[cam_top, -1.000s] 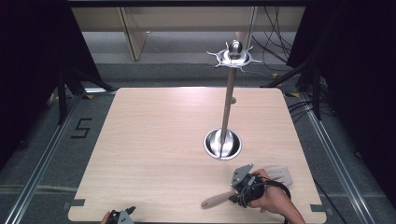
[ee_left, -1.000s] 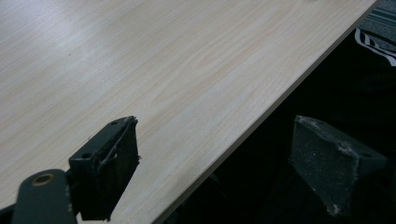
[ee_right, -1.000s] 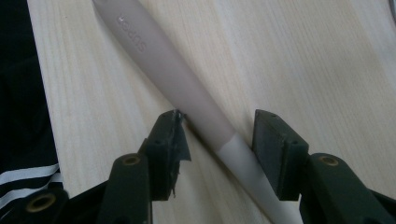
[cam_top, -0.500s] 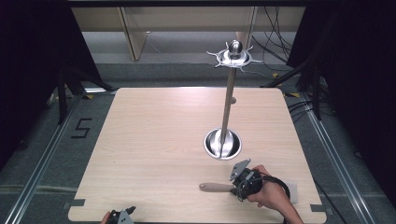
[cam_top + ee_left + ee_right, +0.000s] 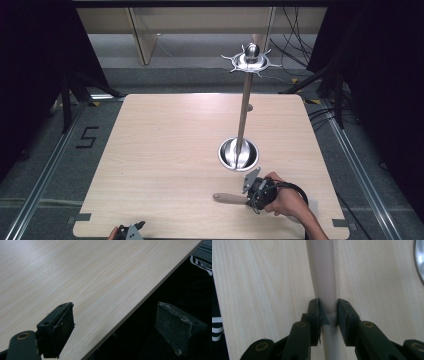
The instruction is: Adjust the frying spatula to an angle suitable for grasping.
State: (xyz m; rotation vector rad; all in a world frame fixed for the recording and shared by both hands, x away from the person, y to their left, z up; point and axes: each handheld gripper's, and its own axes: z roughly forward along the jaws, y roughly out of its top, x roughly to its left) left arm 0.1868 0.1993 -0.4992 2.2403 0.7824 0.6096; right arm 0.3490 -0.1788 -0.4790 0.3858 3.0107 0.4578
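Your right gripper sits in the lower right of the high view, near the front edge of the one wooden table, and its jaws are clamped on a single pale wooden handle that sticks out to the left of the gripper, low over the tabletop. In the right gripper view you see the same handle running straight up the middle of the frame, pinched on both sides by the two black pads, with the right gripper closed tight around it. Just above your right hand in the high view stands one metal stand: a round shiny base, one tall upright pole and a spiked crown at the top, right of the frame's centre. Your left gripper shows at the bottom edge of the high view, left of centre. In the left gripper view its two jaws stand wide apart with nothing between them, the left gripper hanging over the table's edge, one jaw above the wood and the other over the dark floor.
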